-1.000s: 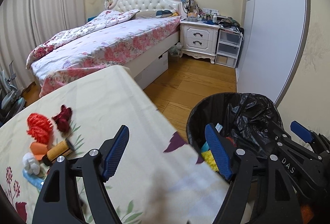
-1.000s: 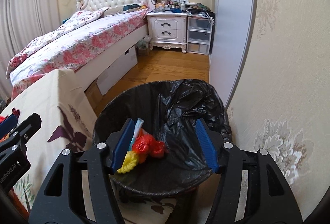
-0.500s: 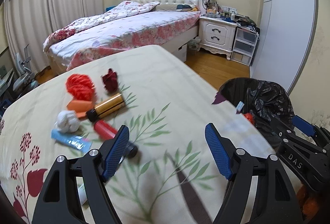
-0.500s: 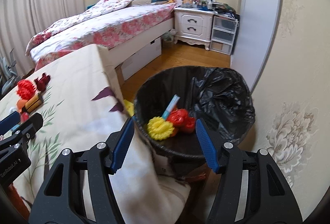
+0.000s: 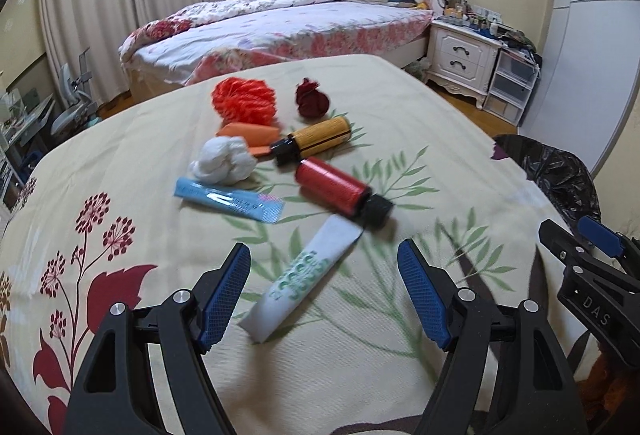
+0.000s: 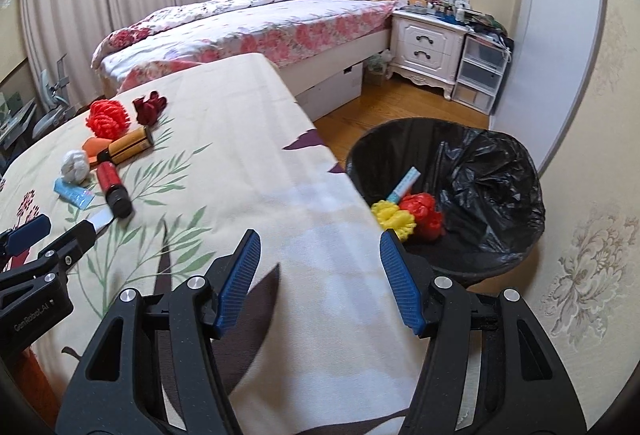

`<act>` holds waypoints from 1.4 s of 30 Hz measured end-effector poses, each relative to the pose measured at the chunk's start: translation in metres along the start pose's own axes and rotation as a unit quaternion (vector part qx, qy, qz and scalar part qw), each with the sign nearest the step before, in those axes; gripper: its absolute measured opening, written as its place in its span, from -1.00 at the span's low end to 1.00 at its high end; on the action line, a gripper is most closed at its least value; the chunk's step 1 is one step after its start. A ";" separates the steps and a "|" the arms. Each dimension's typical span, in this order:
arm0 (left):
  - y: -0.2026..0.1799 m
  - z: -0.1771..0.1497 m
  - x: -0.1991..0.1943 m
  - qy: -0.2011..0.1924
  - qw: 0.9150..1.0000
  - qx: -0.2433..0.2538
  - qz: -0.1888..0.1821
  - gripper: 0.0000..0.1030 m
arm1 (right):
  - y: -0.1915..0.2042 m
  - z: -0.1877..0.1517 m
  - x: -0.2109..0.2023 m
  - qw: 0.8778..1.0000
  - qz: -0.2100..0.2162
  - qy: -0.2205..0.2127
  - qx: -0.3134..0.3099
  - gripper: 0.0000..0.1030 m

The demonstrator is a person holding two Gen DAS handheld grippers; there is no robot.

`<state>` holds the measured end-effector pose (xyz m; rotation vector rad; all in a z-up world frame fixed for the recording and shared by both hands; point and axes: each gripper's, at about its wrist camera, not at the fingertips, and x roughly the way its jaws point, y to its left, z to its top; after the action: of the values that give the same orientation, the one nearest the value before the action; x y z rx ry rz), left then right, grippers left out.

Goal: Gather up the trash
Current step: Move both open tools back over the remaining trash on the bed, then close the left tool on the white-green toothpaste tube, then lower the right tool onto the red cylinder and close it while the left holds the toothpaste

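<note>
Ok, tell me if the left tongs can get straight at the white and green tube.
Probably yes. The left tongs are open and empty, the white and green tube lies flat just ahead between the fingers, and only its far end touches the red bottle.

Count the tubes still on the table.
2. A blue tube beside the white wad; a white tube nearest the left gripper. None seems hidden.
</note>
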<state>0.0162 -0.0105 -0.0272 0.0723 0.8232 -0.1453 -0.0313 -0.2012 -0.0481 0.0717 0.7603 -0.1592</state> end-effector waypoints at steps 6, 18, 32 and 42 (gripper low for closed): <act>0.011 0.001 0.014 0.029 1.000 -0.003 -0.005 0.19 | 0.007 0.000 0.002 1.000 0.005 0.003 -0.006 0.19; 0.008 -0.006 0.011 0.030 0.999 0.024 -0.026 -0.63 | 0.014 0.001 0.007 1.000 0.011 0.008 -0.012 0.19; 0.036 -0.013 -0.013 0.011 1.000 -0.017 -0.021 -0.64 | 0.044 0.008 0.006 0.998 0.036 0.004 -0.041 0.19; 0.089 -0.012 -0.018 0.000 0.997 -0.073 0.022 -0.64 | 0.086 0.020 0.012 0.994 0.069 0.005 -0.079 0.19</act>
<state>0.0095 0.0806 -0.0208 -0.0468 0.8288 -0.0439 0.0057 -0.1198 -0.0414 -0.0247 0.7724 0.0335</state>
